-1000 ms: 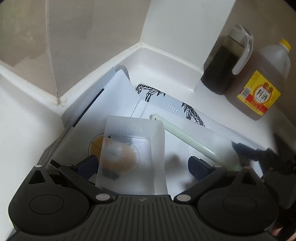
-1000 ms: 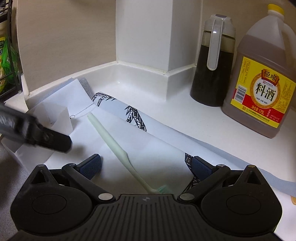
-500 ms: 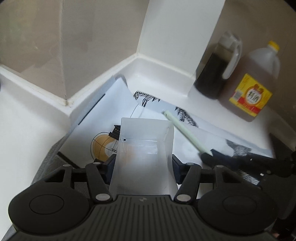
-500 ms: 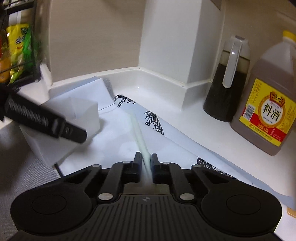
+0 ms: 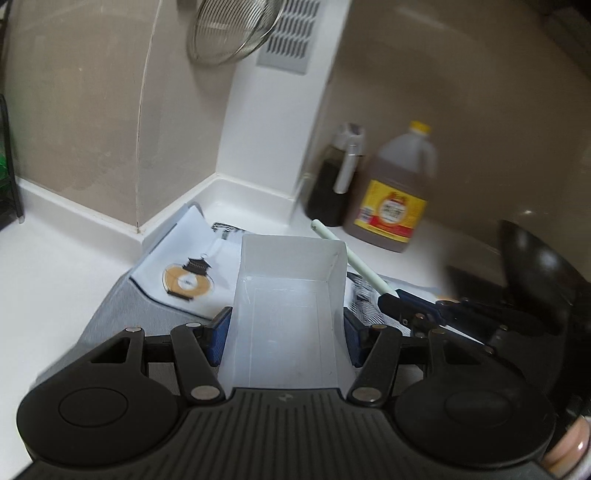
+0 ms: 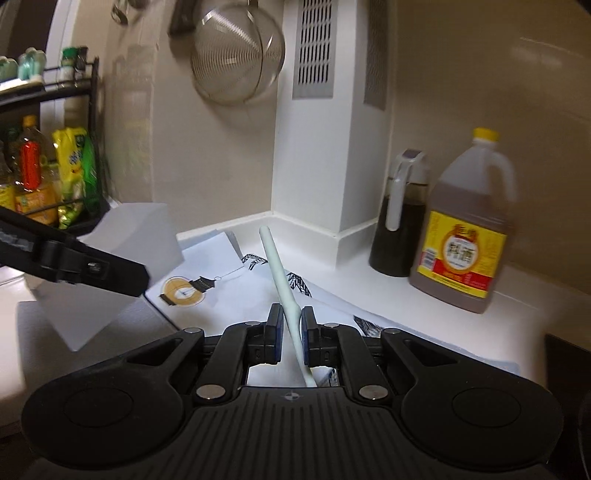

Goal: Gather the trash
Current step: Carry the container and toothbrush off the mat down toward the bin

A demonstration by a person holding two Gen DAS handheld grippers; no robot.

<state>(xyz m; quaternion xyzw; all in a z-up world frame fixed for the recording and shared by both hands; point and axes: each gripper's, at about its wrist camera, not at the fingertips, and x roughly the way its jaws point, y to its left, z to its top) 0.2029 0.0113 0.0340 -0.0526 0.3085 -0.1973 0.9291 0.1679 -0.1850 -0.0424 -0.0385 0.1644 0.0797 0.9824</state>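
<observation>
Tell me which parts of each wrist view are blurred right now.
Left wrist view: cooking wine jug and strainer smeared, white box fairly sharp. Right wrist view: strainer and rack bottles soft; pale stick clear.

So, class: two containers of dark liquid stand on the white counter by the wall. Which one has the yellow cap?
The large translucent plastic jug with the yellow-and-red label; the smaller dark dispenser bottle to its left in the right wrist view has a grey-white lid and handle.

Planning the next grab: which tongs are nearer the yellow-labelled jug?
Right. The right tongs, shut on the pale stick, sit beside the jug; the left tongs, holding the white box, are farther left.
</observation>
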